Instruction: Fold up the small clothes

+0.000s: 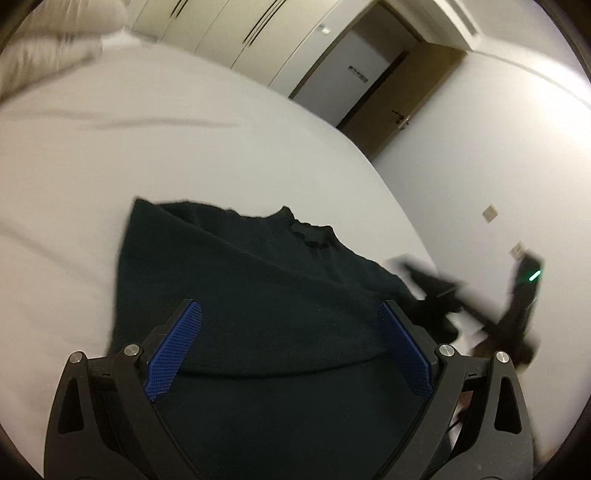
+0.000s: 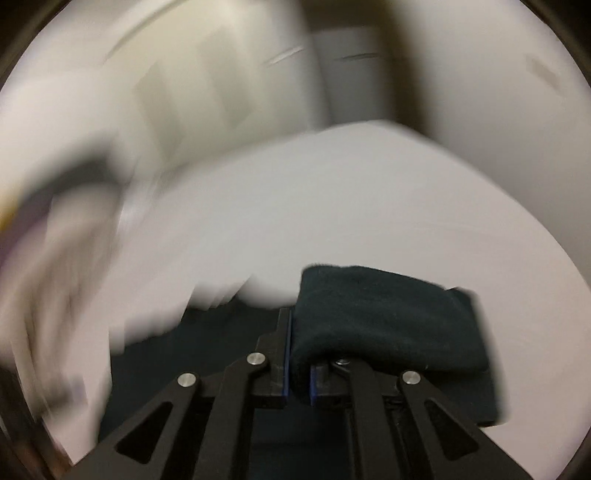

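Note:
A dark green-black garment (image 1: 258,277) lies spread on the white bed (image 1: 184,147), its neckline toward the far side. Just above its near part hovers my left gripper (image 1: 288,306), open, with its blue pads (image 1: 177,350) wide apart and nothing pinched. At the garment's right edge the right gripper (image 1: 436,284) shows as a dark blur. In the right wrist view, my right gripper (image 2: 297,354) is shut on a fold of the garment (image 2: 388,317). That fold drapes over the right finger and hides it. This view is heavily motion-blurred.
White pillows (image 1: 55,48) lie at the far left of the bed. Pale wardrobe doors (image 1: 229,33) and a brown-framed door (image 1: 369,81) stand beyond the bed. A white wall (image 1: 480,166) runs close along the bed's right edge. Bare sheet (image 2: 332,203) surrounds the garment.

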A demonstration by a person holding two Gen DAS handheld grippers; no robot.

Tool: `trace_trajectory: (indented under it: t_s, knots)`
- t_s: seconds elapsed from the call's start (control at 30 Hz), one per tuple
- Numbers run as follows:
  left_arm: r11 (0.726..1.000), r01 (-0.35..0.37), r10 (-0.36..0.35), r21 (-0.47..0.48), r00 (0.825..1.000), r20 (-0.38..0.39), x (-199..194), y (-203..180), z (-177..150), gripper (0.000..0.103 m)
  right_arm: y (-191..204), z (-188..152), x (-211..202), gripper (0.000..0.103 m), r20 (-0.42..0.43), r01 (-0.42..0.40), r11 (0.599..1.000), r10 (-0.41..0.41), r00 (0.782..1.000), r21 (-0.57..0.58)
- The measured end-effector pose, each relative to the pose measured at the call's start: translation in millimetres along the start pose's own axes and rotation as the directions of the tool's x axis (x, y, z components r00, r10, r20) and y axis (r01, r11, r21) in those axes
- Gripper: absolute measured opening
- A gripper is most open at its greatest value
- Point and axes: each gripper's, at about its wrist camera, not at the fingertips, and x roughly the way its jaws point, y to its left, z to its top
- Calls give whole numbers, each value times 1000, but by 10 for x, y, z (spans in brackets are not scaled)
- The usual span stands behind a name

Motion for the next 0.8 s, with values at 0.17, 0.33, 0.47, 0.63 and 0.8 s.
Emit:
trace_trajectory:
  t_s: [0.17,0.33,0.47,0.63,0.8]
  knots:
    - [989,69,-81,-129,993,-89,320,201,32,97,650,-279,611,8,-107,-9,993,-4,994,-118]
    - [971,121,-153,-206,977,-146,624,214,27,97,697,-363,617,12,-109,0,985,-19,994,-170]
    - [961,140,-178,-238,973,-144,716,204,25,97,770,-583,587,18,-98,45,956,-77,992,-291]
    - [956,124,-168,-264,975,-148,794,310,-37,97,507,-563,443,51,-85,-83,989,73,994,-122]
    - [961,119,-158,-248,977,-146,819,280,-17,97,34,-620,367,58,5,-308,925,315,949,224]
